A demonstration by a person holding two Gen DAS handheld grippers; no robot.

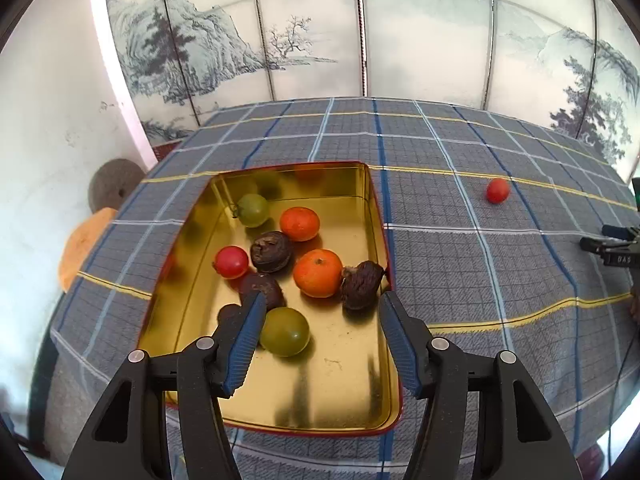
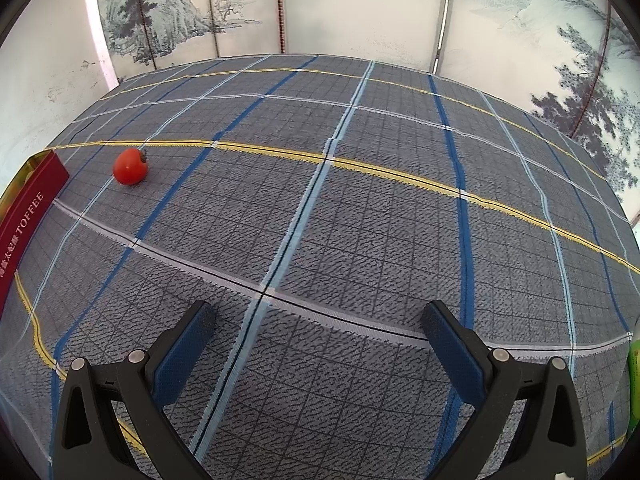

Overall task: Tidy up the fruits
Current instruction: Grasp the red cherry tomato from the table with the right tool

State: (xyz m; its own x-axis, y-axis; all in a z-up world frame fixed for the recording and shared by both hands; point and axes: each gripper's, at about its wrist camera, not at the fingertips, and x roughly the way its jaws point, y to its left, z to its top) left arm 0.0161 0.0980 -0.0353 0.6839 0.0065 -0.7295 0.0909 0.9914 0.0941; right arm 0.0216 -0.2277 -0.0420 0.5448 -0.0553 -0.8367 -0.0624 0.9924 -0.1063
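Note:
A gold tin tray point(image 1: 352, 392) with a red outer wall point(image 2: 28, 204) lies on the plaid cloth. In it lie two oranges point(image 1: 318, 273), two green tomatoes point(image 1: 285, 331), a red tomato point(image 1: 231, 262) and several dark wrinkled fruits point(image 1: 272, 251). My left gripper point(image 1: 322, 300) is open and empty, hovering over the tray's near half, just above the fruits. One red tomato point(image 1: 497, 191) lies alone on the cloth right of the tray; it also shows in the right wrist view point(image 2: 130, 167). My right gripper point(image 2: 318, 312) is open and empty above bare cloth, well short and right of that tomato.
A painted folding screen point(image 1: 360, 28) stands behind the table. The table's left edge drops off near an orange round object point(image 1: 82, 244) and a grey disc point(image 1: 114, 184). A green item point(image 2: 634, 380) sits at the far right edge. The right gripper shows at the left view's right edge point(image 1: 612, 248).

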